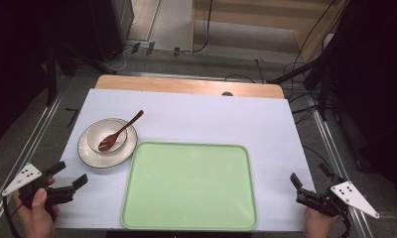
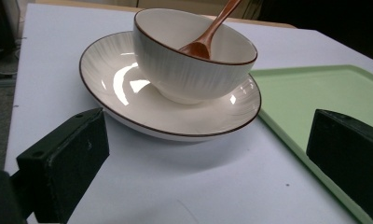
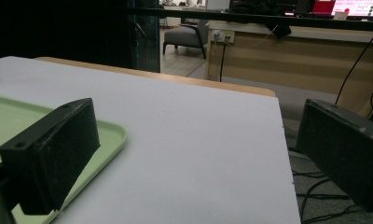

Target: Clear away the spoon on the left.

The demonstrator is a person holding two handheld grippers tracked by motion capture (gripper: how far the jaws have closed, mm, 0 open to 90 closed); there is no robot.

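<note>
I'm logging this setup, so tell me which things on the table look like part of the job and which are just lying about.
Likely part of the job:
bowl
wooden spoon in the bowl
plate under the bowl
green tray

Just lying about:
cables on the floor

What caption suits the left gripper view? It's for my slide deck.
Open left claw faces a bowl holding a wooden spoon, on a plate beside a green tray.

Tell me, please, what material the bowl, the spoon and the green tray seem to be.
Bowl: probably glazed ceramic, glossy white with bright reflections and a brown rim. Spoon: likely wood, reddish brown with a smooth finish. Tray: perhaps plastic, plain pale green and matte.
</note>
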